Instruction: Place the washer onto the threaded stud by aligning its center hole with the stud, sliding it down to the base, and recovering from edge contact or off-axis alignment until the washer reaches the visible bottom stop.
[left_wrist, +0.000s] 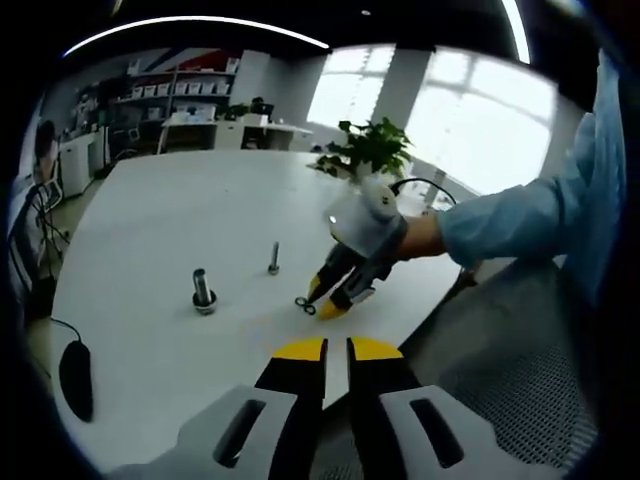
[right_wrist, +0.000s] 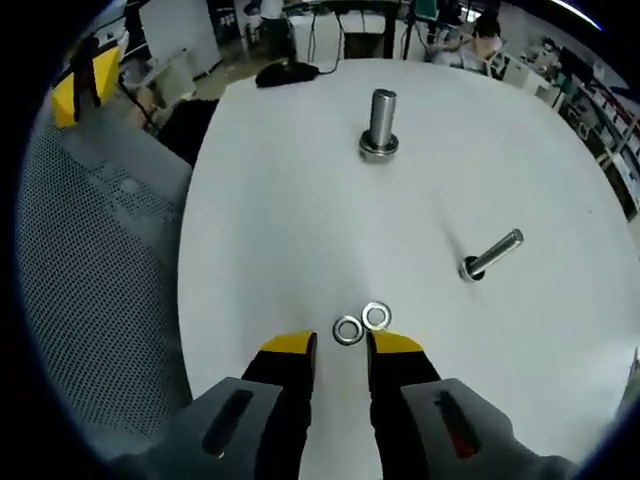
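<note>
Two flat metal washers (right_wrist: 362, 323), shiny rings lying touching side by side on the smooth white table (right_wrist: 300, 200), just ahead of the right gripper (right_wrist: 341, 346) (yellow-tipped jaws slightly apart, holding nothing). Thick stud (right_wrist: 380, 124) upright on its round base; thinner stud (right_wrist: 490, 255) off to one side. Left gripper (left_wrist: 337, 349): jaws nearly together, empty, at the table's edge.

Both views face across the white table (left_wrist: 180, 220) (right one nearer), sharing the studs.
</note>
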